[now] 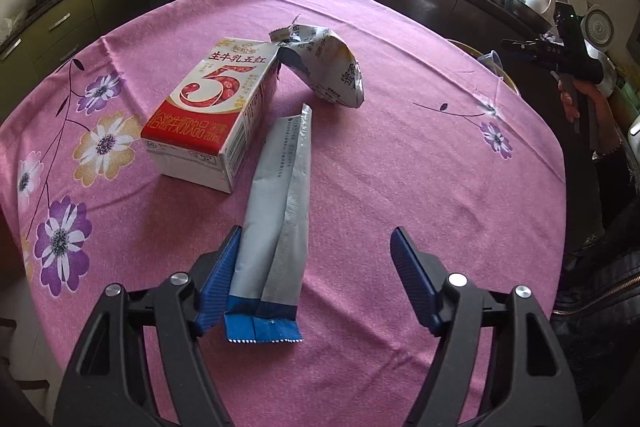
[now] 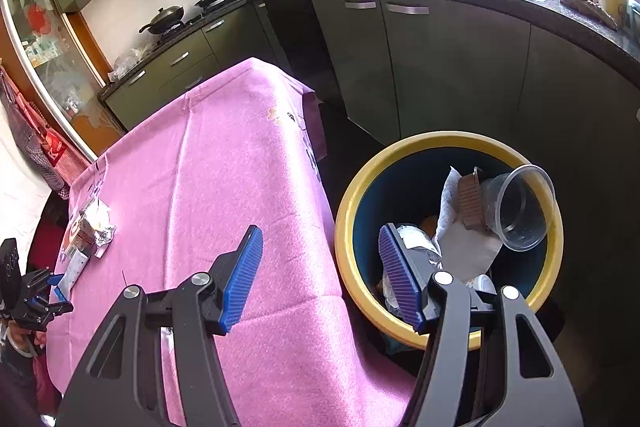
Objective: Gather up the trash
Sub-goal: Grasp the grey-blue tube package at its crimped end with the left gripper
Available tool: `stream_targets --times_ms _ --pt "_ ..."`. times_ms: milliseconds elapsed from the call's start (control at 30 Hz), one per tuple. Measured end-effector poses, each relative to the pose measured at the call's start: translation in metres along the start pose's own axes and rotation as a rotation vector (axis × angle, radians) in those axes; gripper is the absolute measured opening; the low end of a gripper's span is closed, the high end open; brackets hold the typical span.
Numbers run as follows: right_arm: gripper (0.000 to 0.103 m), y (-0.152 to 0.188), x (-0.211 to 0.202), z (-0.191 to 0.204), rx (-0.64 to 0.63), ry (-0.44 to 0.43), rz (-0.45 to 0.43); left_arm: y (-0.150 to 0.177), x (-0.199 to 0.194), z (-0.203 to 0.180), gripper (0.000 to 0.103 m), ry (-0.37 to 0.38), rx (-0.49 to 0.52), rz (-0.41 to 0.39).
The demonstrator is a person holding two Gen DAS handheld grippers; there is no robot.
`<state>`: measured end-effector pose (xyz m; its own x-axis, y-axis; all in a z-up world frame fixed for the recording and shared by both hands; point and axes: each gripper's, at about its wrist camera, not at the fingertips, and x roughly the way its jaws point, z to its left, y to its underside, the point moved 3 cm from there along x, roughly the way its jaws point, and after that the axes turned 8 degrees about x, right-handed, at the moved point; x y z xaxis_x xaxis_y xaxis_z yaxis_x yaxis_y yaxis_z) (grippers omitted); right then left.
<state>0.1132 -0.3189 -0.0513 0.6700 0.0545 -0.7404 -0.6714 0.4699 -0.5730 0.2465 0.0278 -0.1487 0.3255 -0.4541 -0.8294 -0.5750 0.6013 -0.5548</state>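
On the pink floral tablecloth (image 1: pixel 400 155) lie a long grey wrapper with a blue end (image 1: pixel 276 223), a red and white milk carton (image 1: pixel 212 115) and a crumpled grey packet (image 1: pixel 332 67). My left gripper (image 1: pixel 316 239) is open, low over the cloth; the wrapper's near part lies between its fingers, against the left pad (image 1: pixel 224 275). My right gripper (image 2: pixel 320 239) is open and empty, held at the table's edge above a yellow-rimmed bin (image 2: pixel 348 211). The bin holds a clear plastic cup (image 2: pixel 516 207), a white paper napkin (image 2: pixel 468 247) and other trash.
The right gripper shows in the left wrist view (image 1: pixel 568 55) off the table's far right edge. Dark kitchen cabinets (image 2: pixel 440 67) and a counter with pans and dishes ring the table. The bin stands on the floor between table and cabinets.
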Motion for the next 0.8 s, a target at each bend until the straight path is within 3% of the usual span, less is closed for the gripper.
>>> stream_targets --times_ms 67,200,333,400,600,800 --pt "0.06 0.001 0.0 -0.001 0.003 -0.006 0.002 -0.003 0.001 0.001 0.067 -0.017 -0.034 0.005" --pt "0.06 0.002 0.001 -0.004 0.006 -0.019 0.007 -0.009 0.003 0.009 0.05 -0.079 -0.058 0.017" --pt "0.061 0.003 0.0 -0.008 0.013 -0.023 0.006 -0.013 0.004 0.014 0.041 -0.111 -0.057 0.026" --pt "0.061 0.002 -0.001 -0.011 0.021 -0.024 0.004 -0.013 0.004 0.013 0.031 -0.131 -0.048 0.033" --pt "0.061 0.002 -0.002 -0.017 0.036 -0.035 0.003 -0.01 0.003 0.003 0.028 -0.156 -0.035 0.044" --pt "0.061 0.003 -0.002 -0.017 0.036 -0.043 0.005 -0.014 -0.006 -0.02 0.028 -0.133 -0.024 0.023"
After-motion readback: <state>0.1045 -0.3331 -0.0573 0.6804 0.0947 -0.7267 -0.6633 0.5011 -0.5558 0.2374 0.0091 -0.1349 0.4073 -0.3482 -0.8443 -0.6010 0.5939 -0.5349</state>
